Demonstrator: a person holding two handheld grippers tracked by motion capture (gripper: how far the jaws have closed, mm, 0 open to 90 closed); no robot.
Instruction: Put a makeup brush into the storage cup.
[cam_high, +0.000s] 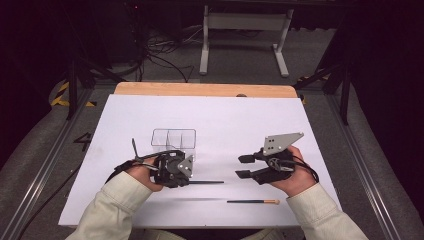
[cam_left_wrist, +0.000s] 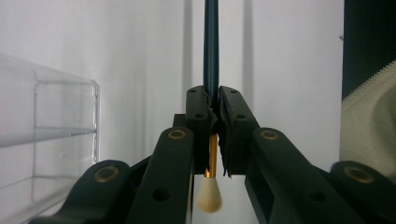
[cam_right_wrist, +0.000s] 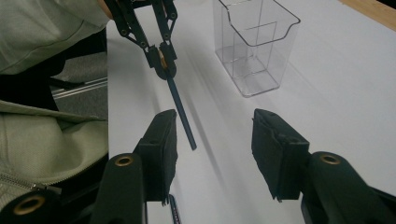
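slim dark brush (cam_left_wrist: 211, 56), clear ribbed holder (cam_high: 173, 138)

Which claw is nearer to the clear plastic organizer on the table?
Left. The left claw, shut on a dark brush, is just in front of the clear organizer; the right claw, open, is farther off to its right.

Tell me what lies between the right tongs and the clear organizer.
Bare white table in the right gripper view, between right tongs and clear organizer.

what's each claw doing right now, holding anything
Left claw: closed on a dark-handled brush, gripped near its bristle end.
Right claw: open, nothing between its jaws.
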